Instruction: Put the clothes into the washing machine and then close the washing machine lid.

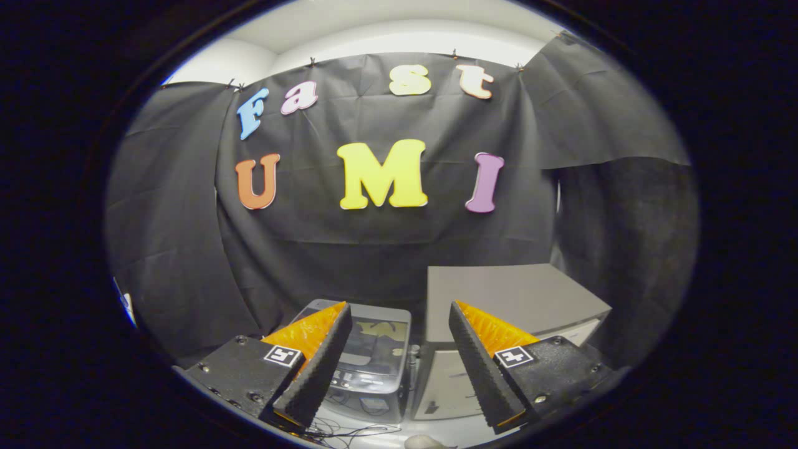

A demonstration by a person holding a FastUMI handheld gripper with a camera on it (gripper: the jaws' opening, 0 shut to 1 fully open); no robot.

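Gripper spread wide, nothing between the fingers; each finger is a black wedge with a ribbed inner pad and an orange outer face, and carries a small square marker tag. The gap between the tips is open air. Just beyond the left finger stands the washing machine, a small grey top-loader with rounded corners; its glossy dark lid lies flat, apparently closed, though the finger hides its near-left corner. Beside it on the right, separated by a narrow dark slot, sits a grey box-shaped cabinet with a flat matte top and square edges, standing taller than the machine. Thin black cables trail on the pale floor before the machine. A pale soft lump, possibly the clothes, lies nearest, mostly cut off.
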